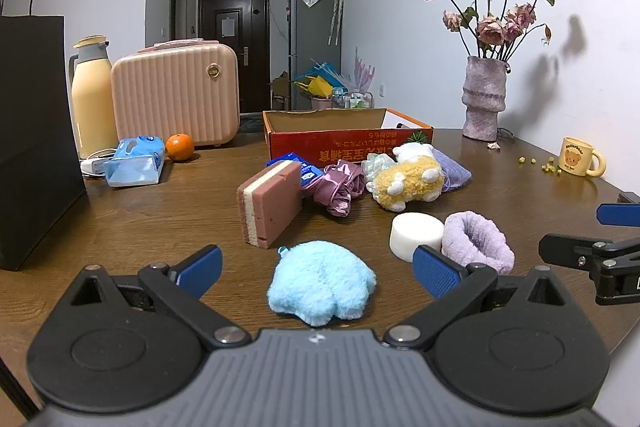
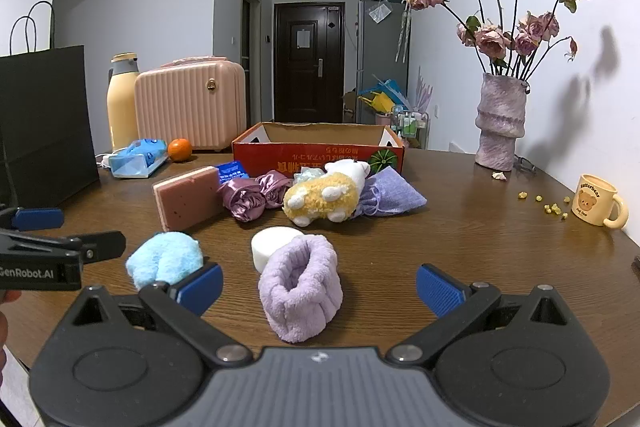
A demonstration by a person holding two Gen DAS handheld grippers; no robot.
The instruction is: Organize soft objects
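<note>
lining up first grasps: left gripper (image 1: 318, 269) jaws wide around blue plush mitt (image 1: 320, 285), right gripper (image 2: 319, 287) jaws wide around lilac scrunchie (image 2: 300, 291); next, close gently.

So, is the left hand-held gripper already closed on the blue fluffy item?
No, the left hand-held gripper is open, its blue pads spread on either side of the blue fluffy item lying on the table.

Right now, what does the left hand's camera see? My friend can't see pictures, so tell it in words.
The open left gripper hovers around a fluffy blue puff on a brown table. Beyond lie a pink sponge, a white puck, a purple band, a yellow plush and an orange box.
</note>
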